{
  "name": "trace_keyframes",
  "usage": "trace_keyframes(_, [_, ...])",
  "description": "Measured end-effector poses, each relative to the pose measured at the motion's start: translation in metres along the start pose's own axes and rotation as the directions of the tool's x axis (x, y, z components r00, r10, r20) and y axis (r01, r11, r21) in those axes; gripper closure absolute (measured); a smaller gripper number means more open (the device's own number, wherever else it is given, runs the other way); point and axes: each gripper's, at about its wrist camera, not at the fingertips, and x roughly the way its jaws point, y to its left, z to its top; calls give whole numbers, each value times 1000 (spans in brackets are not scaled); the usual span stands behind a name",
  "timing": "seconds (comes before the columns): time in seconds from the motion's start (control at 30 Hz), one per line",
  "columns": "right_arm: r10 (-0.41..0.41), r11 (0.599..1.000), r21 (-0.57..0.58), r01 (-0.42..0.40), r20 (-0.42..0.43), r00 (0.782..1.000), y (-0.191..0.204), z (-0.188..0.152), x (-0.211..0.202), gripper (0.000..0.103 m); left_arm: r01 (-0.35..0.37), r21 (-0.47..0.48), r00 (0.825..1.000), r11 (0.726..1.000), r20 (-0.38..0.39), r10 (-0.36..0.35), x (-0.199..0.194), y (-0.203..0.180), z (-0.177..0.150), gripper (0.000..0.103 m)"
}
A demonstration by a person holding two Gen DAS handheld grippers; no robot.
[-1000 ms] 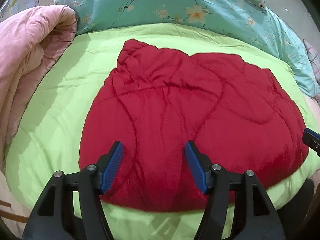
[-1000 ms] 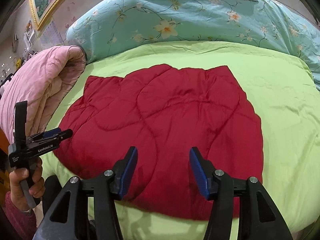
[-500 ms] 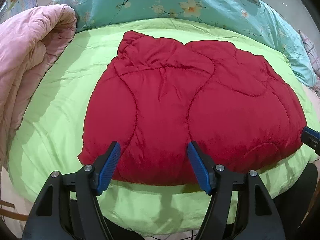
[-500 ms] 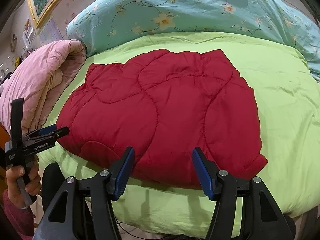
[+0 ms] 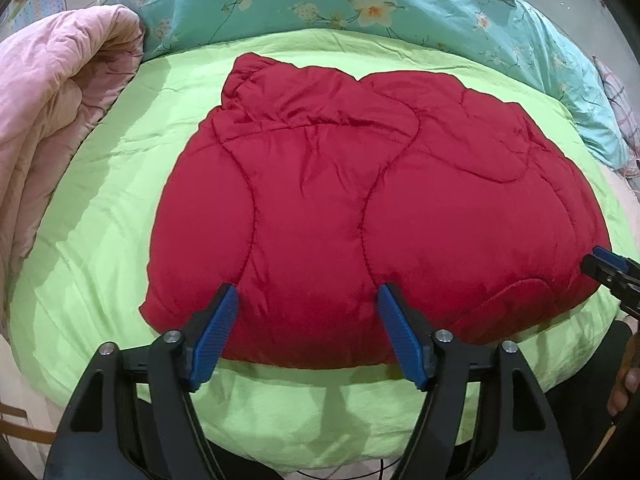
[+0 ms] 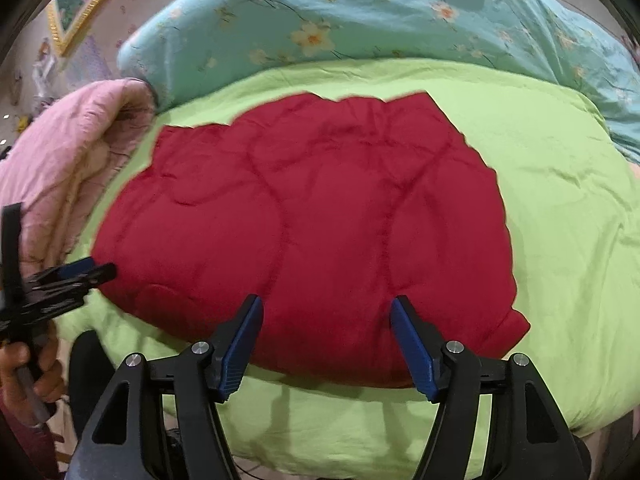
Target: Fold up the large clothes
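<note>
Now red quilted garment [image 5: 360, 216] flat on green bedspread [image 5: 100, 220], beyond left gripper [image 5: 308, 336] and right gripper [image 6: 326, 344]; jaws spread, just been opening, empty.

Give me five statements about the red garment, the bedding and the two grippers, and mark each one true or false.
1. The red padded garment lies on a lime-green cover. True.
2. The left gripper is clamped on the garment's hem. False: its jaws stand apart, just opened wider, with nothing pinched between them.
3. A pink quilt is bunched up at the left of the bed. True.
4. The bedding behind the garment is plain white. False: it is a teal floral duvet.
5. The right gripper holds a sleeve in the air. False: it is open, its jaws just widened, and the garment lies flat.
</note>
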Motion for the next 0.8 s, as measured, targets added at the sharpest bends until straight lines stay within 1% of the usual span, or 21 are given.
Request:
trace_keyframes(0.07, [-14, 1000, 7, 14, -8, 1000, -6, -1, 9, 35, -6, 4, 1000, 1000, 2, 6, 4, 0, 1, 21])
trace_keyframes(0.1, [-13, 1000, 10, 14, -8, 1000, -9, -1, 12, 33, -12, 9, 1000, 1000, 1, 12, 6, 0, 2, 21])
trace_keyframes(0.17, [-25, 1000, 1, 25, -7, 1000, -10, 0, 17, 30, -16, 13, 1000, 1000, -2, 16, 7, 0, 2, 20])
trace_keyframes(0.23, [-35, 999, -5, 35, -8, 999, -9, 1, 18, 29, -18, 16, 1000, 1000, -1, 18, 7, 0, 3, 20])
trace_keyframes(0.37, [-21, 1000, 9, 21, 2, 1000, -8, 0, 10, 28, -17, 26, 1000, 1000, -10, 17, 5, 0, 2, 20])
trace_keyframes(0.43, [-8, 1000, 21, 8, 3, 1000, -10, -2, 6, 25, -17, 32, 1000, 999, -12, 18, 4, 0, 2, 20])
trace_keyframes(0.5, [9, 1000, 30, -9, 6, 1000, -9, -3, 0, 16, -17, 43, 1000, 999, -13, 18, 2, -3, 2, 20])
trace_keyframes(0.57, [27, 999, 30, -27, 7, 1000, -7, -4, -7, 12, -21, 54, 1000, 998, -9, 22, -2, -6, 2, 20])
trace_keyframes(0.63, [36, 999, 18, -36, 9, 999, -4, -4, -11, 10, -21, 65, 1000, 998, -6, 22, -5, -8, 1, 20])
trace_keyframes(0.8, [26, 999, -41, -25, 22, 999, 9, -5, -24, 4, -35, 96, 999, 995, 4, 35, -14, -14, -2, 20])
